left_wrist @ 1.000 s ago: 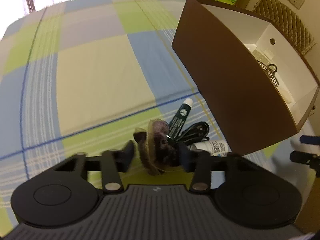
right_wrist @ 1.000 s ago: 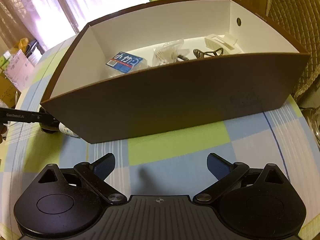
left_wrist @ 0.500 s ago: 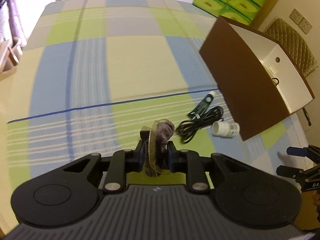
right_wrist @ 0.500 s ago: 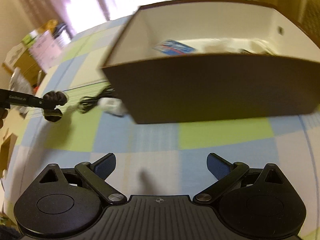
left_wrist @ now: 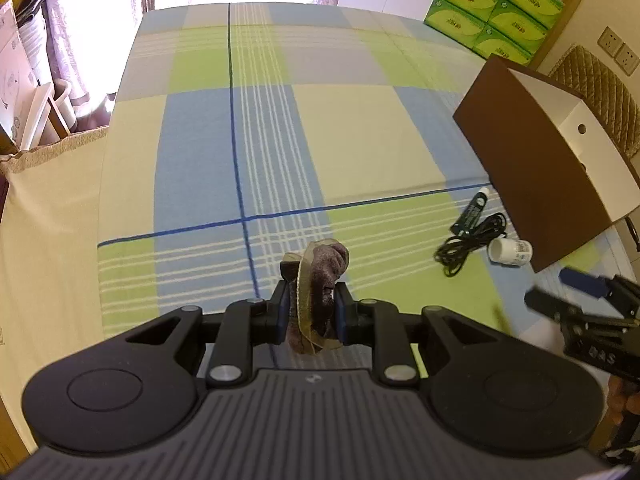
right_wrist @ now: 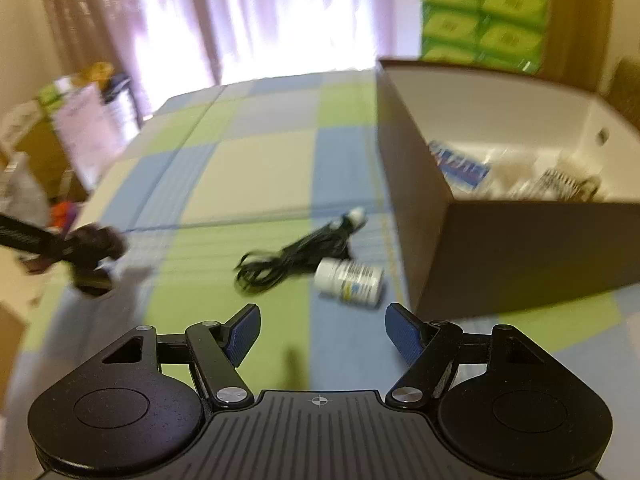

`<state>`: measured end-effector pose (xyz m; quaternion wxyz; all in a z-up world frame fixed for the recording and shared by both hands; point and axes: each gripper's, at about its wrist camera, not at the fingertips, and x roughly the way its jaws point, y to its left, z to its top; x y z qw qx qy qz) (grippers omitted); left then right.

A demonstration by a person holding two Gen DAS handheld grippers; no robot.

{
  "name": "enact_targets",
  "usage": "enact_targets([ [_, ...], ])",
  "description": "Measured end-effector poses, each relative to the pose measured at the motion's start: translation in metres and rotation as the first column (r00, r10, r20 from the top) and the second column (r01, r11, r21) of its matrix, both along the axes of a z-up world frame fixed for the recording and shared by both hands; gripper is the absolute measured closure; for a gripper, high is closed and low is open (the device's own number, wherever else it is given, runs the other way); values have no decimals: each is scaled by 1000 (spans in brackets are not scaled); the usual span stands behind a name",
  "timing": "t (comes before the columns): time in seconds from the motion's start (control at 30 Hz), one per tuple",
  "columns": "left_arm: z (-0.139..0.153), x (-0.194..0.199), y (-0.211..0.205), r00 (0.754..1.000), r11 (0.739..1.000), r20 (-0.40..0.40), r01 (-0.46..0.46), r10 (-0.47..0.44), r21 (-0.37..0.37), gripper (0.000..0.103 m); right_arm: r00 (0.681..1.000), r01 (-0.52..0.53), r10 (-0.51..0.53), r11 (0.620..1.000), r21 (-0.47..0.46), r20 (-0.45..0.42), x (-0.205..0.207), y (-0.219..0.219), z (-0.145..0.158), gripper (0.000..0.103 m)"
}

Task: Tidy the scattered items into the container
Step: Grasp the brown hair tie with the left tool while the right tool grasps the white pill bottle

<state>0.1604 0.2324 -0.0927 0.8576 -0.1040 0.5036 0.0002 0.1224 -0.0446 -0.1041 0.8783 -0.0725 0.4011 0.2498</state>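
My left claw (left_wrist: 310, 314) has closed on the scrunchie (left_wrist: 320, 280) and lifted it off the bed (left_wrist: 360, 140), well short of the box (left_wrist: 540, 184) (cable (right_wrist: 288, 264), tube (left_wrist: 474, 210) and bottle (right_wrist: 350, 280) still out), while my right claw (right_wrist: 322, 334) has swung open-jawed toward those.

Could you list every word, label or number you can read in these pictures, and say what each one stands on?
"DAS": white letters, partly cut off, on the right gripper body, seen from the left wrist.
White pill bottle: printed label, too small to read.
Dark green tube: white print, unreadable.
Blue packet in the brown box: white lettering, blurred.
Green cartons: labels unreadable.
Left gripper, holding the scrunchie: no text.
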Motion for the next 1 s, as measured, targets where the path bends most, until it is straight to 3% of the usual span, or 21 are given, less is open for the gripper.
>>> enact_targets([
  [0.27, -9, 36, 12, 999, 998, -5, 54, -54, 10, 85, 988, 155, -154, 988, -19, 17, 18, 13, -16, 28],
  [0.3, -10, 42, 11, 998, 998, -4, 62, -62, 10, 85, 987, 162, -162, 987, -19, 19, 19, 14, -16, 31],
  [0.33, -11, 47, 11, 997, 997, -2, 71, -71, 8, 85, 986, 165, -165, 986, -25, 24, 19, 15, -16, 42],
  [0.37, -11, 53, 10, 997, 997, 0, 80, -80, 6, 85, 985, 172, -171, 984, -37, 28, 21, 19, -18, 44],
  [0.53, -15, 70, 5, 994, 994, 3, 111, -111, -1, 85, 970, 240, -237, 969, -60, 54, 29, 27, -28, 44],
  [0.67, -20, 72, 3, 993, 993, -10, 119, -119, -2, 85, 970, 240, -238, 968, -68, 47, 36, 31, -36, 45],
  [0.73, -22, 70, 4, 993, 993, -16, 114, -114, -2, 85, 972, 236, -234, 969, -71, 36, 38, 32, -40, 53],
  [1.0, -21, 49, 9, 997, 998, -25, 68, -68, -8, 85, 983, 185, -185, 981, -52, 20, 38, 26, -38, 54],
])
